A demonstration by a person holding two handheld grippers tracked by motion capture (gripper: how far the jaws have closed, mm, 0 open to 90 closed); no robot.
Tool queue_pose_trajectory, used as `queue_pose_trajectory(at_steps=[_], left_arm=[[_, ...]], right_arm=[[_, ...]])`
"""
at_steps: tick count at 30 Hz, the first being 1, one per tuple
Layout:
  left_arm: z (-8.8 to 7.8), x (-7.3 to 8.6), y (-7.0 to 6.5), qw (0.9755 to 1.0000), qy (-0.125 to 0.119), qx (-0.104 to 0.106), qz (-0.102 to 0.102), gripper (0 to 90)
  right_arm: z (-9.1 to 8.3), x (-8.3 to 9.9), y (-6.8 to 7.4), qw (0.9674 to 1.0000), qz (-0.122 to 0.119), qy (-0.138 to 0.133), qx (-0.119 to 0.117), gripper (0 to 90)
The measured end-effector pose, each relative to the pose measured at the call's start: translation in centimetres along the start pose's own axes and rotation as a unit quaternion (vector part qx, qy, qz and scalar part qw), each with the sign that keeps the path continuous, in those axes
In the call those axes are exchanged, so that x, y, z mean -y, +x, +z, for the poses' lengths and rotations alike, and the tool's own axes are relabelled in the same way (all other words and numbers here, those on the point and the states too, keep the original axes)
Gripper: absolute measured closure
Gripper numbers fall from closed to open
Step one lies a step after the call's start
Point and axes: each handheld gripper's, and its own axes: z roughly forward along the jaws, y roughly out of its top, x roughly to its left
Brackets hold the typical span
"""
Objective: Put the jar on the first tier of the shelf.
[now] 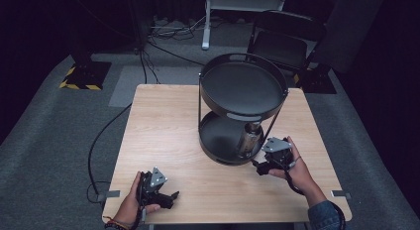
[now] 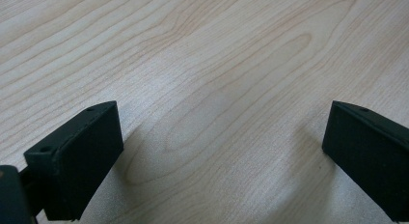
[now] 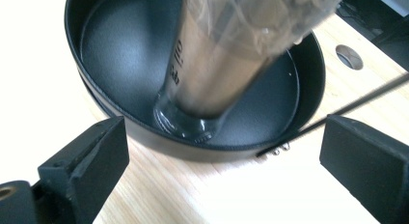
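A two-tier black round rack (image 1: 242,108) stands on the far right part of the light wooden desk (image 1: 168,131), its upper tray (image 1: 242,86) held above the lower tray (image 1: 220,138) by thin black rods. In the lower tray, toward its right near edge, a tall clear glass jar (image 1: 250,138) with a metallic-looking inside stands upright; in the right gripper view the jar (image 3: 217,74) rises from the tray floor just behind the near wall of the lower tray (image 3: 144,132), with printed markings on its side. The right gripper (image 1: 262,163) sits on the desk just in front of the rack, held by the person's right hand (image 1: 292,165), and points at the jar; its jaws stand wide apart and empty, the jar lying ahead of them and not between them, and the tray wall is just beyond the jaw tips. The left gripper (image 1: 173,195) is held by the left hand (image 1: 133,200) near the front left edge of the desk, well apart from the rack; in the left gripper view its jaws are spread wide over bare wood (image 2: 217,89), gripping nothing. A black cable (image 1: 99,141) trails off the left side of the desk onto the grey floor.
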Motion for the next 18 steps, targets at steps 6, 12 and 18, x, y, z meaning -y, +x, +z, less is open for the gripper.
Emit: queue_pose_trajectory(at_steps=[6,12,18], left_arm=[[0.0,0.0,0.0,1.0,0.0,0.0,0.0,0.4],[0.0,0.0,0.0,1.0,0.0,0.0,0.0,0.4],[0.0,0.0,0.0,1.0,0.0,0.0,0.0,0.4]], right_arm=[[-0.8,0.9,0.1,0.9999,-0.012,0.003,0.006,3.2],[-1.5,1.7,0.2,0.9998,-0.018,0.005,0.009,3.2],[-2.2,2.7,0.4,0.9996,-0.024,0.006,0.012,3.2]])
